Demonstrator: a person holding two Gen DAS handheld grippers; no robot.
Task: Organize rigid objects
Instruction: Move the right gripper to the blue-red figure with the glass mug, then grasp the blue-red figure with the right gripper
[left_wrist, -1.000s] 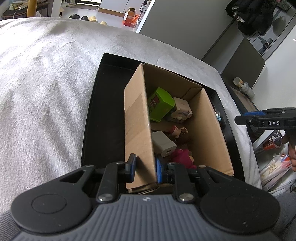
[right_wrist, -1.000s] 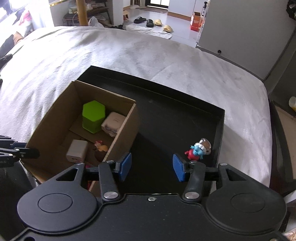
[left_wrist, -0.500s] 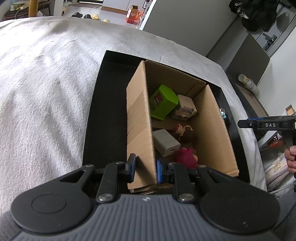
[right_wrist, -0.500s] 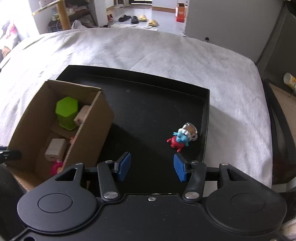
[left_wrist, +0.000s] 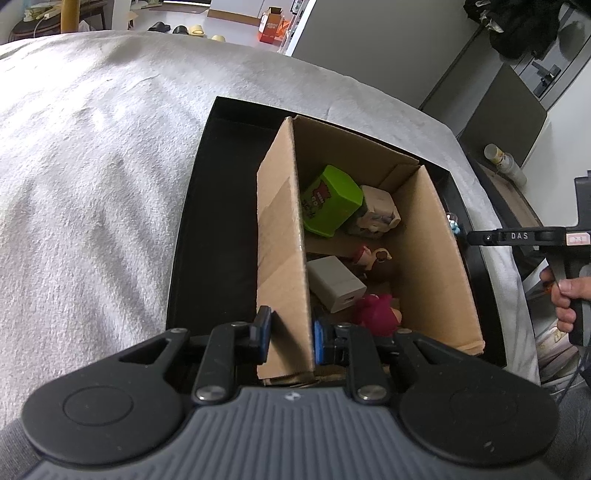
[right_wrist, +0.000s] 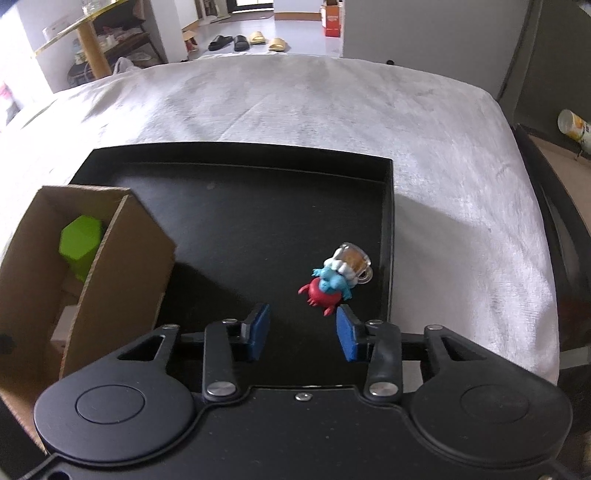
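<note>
Left tongs (left_wrist: 288, 338) clamp the cardboard box wall (left_wrist: 282, 258); right tongs (right_wrist: 301, 334) narrowing, empty, blue-and-red figurine (right_wrist: 328, 286) just ahead by the tray rim (right_wrist: 391, 236).

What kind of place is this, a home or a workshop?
Most likely a home: slippers lie on the floor by a doorway, dark clothes hang on the wall, and a soft grey cover drapes the work surface.

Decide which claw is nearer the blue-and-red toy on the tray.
Right. The right claw hangs just short of the toy, closing, nothing between. The left claw grips the box wall.
</note>
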